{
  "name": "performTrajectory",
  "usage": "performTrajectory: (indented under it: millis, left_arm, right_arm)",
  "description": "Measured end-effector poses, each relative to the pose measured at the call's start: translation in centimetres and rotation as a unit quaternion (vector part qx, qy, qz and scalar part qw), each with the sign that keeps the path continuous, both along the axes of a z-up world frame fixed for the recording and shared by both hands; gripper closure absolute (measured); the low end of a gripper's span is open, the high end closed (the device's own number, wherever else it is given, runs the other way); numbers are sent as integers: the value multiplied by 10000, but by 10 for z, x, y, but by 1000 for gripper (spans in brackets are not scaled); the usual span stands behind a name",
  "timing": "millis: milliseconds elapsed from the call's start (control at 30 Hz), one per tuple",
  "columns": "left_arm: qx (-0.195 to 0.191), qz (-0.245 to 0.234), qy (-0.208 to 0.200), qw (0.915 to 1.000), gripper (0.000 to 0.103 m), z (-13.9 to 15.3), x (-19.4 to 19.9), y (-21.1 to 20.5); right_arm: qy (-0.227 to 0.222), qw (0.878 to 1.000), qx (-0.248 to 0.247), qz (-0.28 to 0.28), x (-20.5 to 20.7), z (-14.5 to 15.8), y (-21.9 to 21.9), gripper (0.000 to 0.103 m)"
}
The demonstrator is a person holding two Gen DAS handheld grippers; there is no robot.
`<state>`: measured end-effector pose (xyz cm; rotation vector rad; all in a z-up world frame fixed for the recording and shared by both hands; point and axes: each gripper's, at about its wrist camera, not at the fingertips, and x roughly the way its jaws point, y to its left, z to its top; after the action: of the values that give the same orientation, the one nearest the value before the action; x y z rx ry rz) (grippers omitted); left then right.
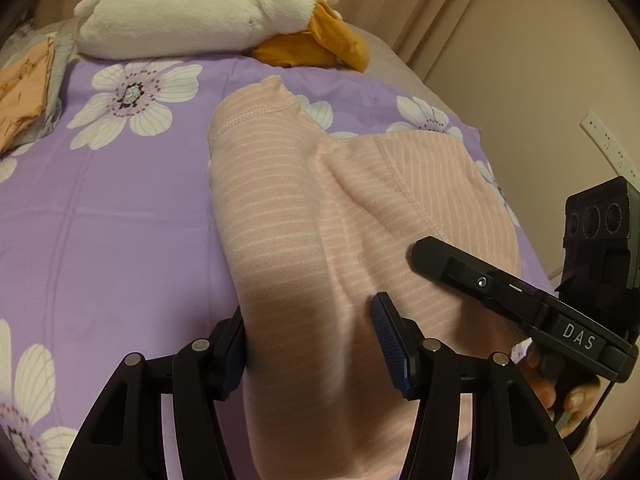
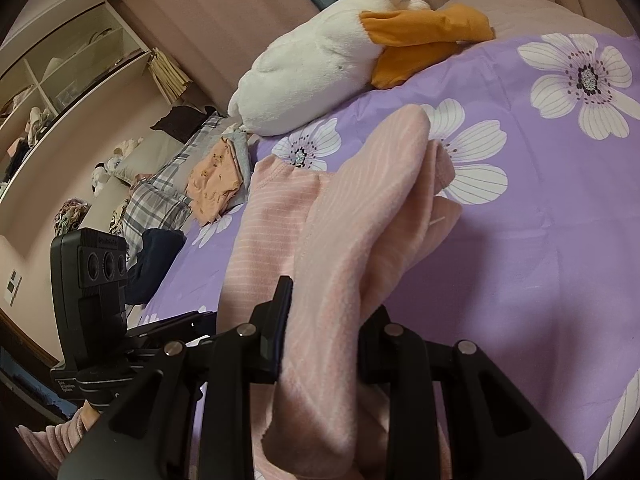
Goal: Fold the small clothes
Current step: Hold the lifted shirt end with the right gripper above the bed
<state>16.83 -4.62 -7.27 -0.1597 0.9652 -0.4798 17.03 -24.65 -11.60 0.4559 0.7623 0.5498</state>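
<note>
Mid-fold: both the left gripper [image 1: 316, 340] and the right gripper [image 2: 328, 340] pinch the pink striped garment [image 1: 280, 208] between their pads, near edge raised, far end beyond fingertips unfolded; folded orange piece [image 2: 214, 184] lies aside.

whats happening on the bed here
A person with a gripper in each hand is folding a small pink striped garment on a purple flowered bedspread. The left gripper holds one bunch of the fabric between its pads, and the right gripper is shut on another part, lifted off the bed. A stack of folded clothes sits beside a white plush duck.
</note>
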Motion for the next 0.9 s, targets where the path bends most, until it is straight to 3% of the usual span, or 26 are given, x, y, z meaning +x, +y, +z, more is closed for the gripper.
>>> performTrajectory:
  millis: [900]
  left_arm:
    - [31, 364, 12, 9993, 46, 2, -10, 51]
  right_arm:
    - [47, 9991, -114, 394, 3, 3, 56, 76]
